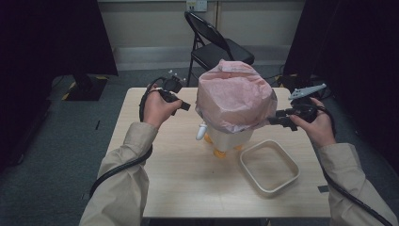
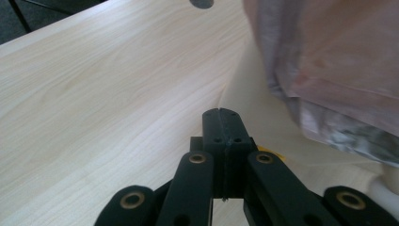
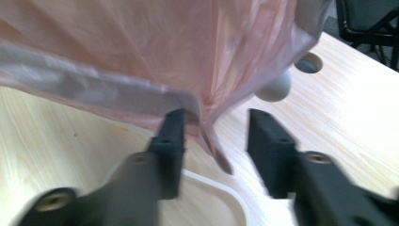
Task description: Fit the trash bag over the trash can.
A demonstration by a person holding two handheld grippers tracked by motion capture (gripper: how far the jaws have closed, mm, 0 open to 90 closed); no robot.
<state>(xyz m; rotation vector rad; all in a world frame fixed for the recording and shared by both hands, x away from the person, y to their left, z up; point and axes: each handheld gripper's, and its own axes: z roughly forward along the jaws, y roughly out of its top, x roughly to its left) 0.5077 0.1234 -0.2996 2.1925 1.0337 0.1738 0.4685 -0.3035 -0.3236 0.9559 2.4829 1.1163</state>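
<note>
Overhead plus two close gripper views

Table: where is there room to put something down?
The table is bare along the near edge and on the left, between the left sleeve and the bin. It is crowded in the middle and right: bin with pink bag, then tray.

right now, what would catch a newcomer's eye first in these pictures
First comes the pink plastic bag, pulled down over a white bin at the middle of the wooden table. The right gripper is at the bag's lower edge on the right, its fingers open around a fold of the plastic, while the left gripper is shut beside the bag. An empty white rectangular tray lies near the front right.
</note>
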